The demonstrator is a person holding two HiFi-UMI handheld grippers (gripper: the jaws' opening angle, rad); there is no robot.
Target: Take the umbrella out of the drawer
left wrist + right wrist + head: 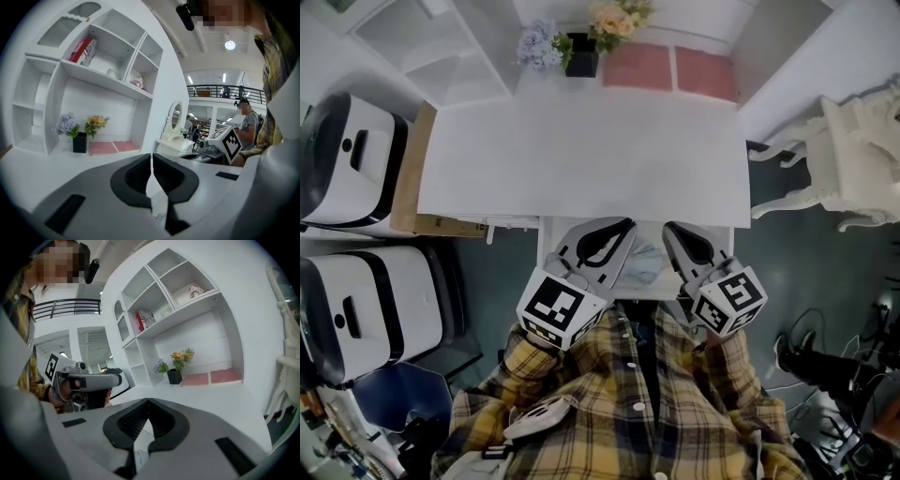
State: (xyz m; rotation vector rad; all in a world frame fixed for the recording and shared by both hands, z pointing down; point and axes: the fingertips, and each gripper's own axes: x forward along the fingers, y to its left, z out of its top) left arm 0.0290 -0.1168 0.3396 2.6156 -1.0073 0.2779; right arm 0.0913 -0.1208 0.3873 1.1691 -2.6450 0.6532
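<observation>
Nothing legible as words, brands or numbers. The red box (83,50) on the shelf up and left of the black vase (79,142) carries print too blurred to read. Across the desk from that vase, the cubes on the left gripper (626,225) and the right gripper (668,228) bear only black-and-white square marker patterns.

From my seat the bench (581,150) reads plain white. At twelve o'clock on it are two pink mats (637,67), a black vase (581,58), peach flowers (619,19) and lavender flowers (539,42). The shirt (647,403) at six o'clock is yellow-and-navy plaid. The left gripper (626,227) and right gripper (668,229) are pale grey, with dark grey fingers (136,176) and black-and-white square markers (555,305). A red box (83,49) sits in the white shelves (47,117).
</observation>
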